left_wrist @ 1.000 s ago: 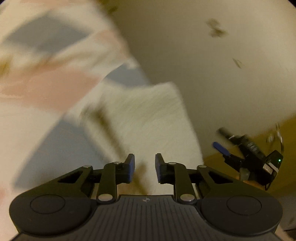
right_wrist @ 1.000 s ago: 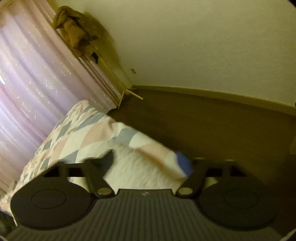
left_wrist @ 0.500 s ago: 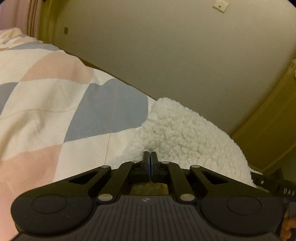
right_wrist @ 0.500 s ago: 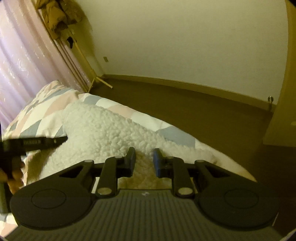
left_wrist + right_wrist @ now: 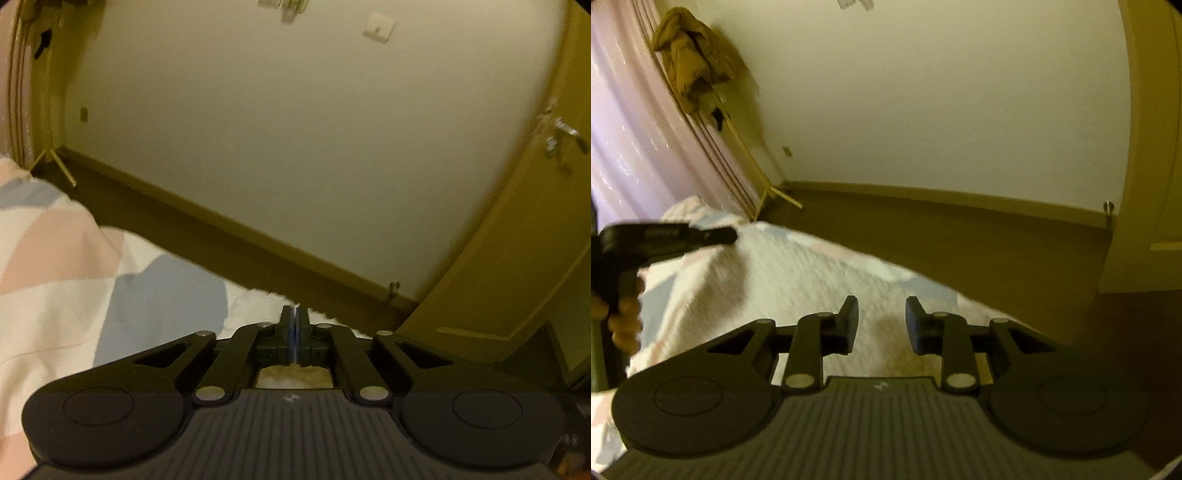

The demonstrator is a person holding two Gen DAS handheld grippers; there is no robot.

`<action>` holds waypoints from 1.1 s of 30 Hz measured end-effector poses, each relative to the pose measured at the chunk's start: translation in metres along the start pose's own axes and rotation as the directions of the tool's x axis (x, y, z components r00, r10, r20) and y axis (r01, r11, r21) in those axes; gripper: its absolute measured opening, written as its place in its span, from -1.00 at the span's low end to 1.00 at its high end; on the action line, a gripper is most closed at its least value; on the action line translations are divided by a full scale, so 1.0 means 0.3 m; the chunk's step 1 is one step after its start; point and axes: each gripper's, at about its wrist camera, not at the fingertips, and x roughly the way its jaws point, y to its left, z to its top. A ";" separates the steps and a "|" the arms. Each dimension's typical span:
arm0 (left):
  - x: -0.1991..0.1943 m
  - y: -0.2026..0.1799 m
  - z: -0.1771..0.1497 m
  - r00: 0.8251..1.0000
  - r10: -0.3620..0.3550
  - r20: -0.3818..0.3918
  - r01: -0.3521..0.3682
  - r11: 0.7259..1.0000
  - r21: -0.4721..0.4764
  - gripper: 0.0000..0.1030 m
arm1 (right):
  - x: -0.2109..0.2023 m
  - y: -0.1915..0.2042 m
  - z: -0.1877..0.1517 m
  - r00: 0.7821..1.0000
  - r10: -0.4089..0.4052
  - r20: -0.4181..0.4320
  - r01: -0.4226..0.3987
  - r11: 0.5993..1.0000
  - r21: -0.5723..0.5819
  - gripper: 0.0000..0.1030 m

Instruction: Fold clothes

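White fleece [image 5: 798, 280] on bed [image 5: 55, 280]: left gripper [image 5: 294, 332] now clamped on its edge, right gripper [image 5: 881, 323] reopening above; fold beginning.

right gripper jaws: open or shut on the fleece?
Open. The right gripper shows a clear gap between its pads, which have just been opening; the white fleece garment lies beneath and ahead, not pinched.
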 end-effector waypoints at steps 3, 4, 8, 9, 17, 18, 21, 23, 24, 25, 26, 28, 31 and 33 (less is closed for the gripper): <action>0.085 0.033 -0.061 1.000 0.000 -0.004 0.000 1.000 -0.025 -0.84 | 0.085 -0.031 -0.052 0.998 -0.008 -0.056 0.009 1.000 0.012 -0.53; 0.099 0.036 -0.074 1.000 0.004 0.006 -0.003 1.000 -0.023 -0.84 | 0.095 -0.040 -0.055 0.999 0.000 -0.052 0.002 0.999 0.034 -0.53; 0.027 0.024 -0.067 0.999 0.006 0.032 -0.006 1.000 -0.013 -0.86 | 0.077 -0.034 -0.013 0.999 0.009 -0.040 -0.008 0.999 0.039 -0.51; -0.014 0.018 -0.061 0.999 0.005 0.048 -0.005 1.000 -0.002 -0.87 | 0.056 -0.028 -0.002 1.000 0.014 -0.028 -0.013 0.999 0.039 -0.51; -0.308 0.183 -0.173 0.998 0.056 0.014 -0.054 0.991 -0.123 -0.79 | -0.149 0.063 -0.032 0.997 0.079 -0.012 -0.078 0.997 0.028 -0.22; -0.329 0.220 -0.197 0.998 0.061 -0.004 -0.061 0.985 -0.160 -0.73 | -0.164 0.089 -0.052 0.996 0.082 -0.025 -0.082 0.997 -0.001 -0.22; -0.345 0.321 -0.255 0.997 0.060 -0.039 -0.068 0.959 -0.274 -0.21 | -0.197 0.183 -0.143 0.995 0.060 -0.076 -0.071 0.986 -0.153 -0.10; -0.333 0.356 -0.279 0.998 0.039 -0.047 -0.053 0.940 -0.336 -0.14 | -0.212 0.246 -0.207 0.995 0.026 -0.101 -0.053 0.959 -0.279 0.15; -0.315 0.368 -0.287 0.999 0.019 -0.047 -0.035 0.931 -0.364 -0.14 | -0.214 0.277 -0.234 0.994 0.008 -0.108 -0.045 0.937 -0.346 0.18; -0.303 0.370 -0.291 0.999 -0.001 -0.045 -0.016 0.924 -0.381 -0.15 | -0.221 0.309 -0.265 0.994 -0.003 -0.110 -0.043 0.910 -0.413 0.18; -0.294 0.367 -0.293 0.999 -0.021 -0.043 0.002 0.919 -0.395 -0.15 | -0.227 0.339 -0.296 0.995 -0.011 -0.101 -0.039 0.876 -0.481 0.19; -0.287 0.342 -0.297 0.998 -0.030 -0.047 0.010 0.928 -0.373 -0.15 | -0.208 0.388 -0.342 0.994 -0.057 -0.088 -0.006 0.806 -0.592 0.16; -0.316 0.331 -0.307 0.998 -0.039 -0.042 0.021 0.934 -0.357 -0.14 | -0.176 0.434 -0.387 0.991 -0.111 -0.074 0.030 0.722 -0.691 0.09; -0.330 0.338 -0.306 0.998 -0.057 -0.030 0.042 0.934 -0.356 -0.08 | -0.172 0.441 -0.390 0.991 -0.110 -0.075 0.027 0.716 -0.697 0.09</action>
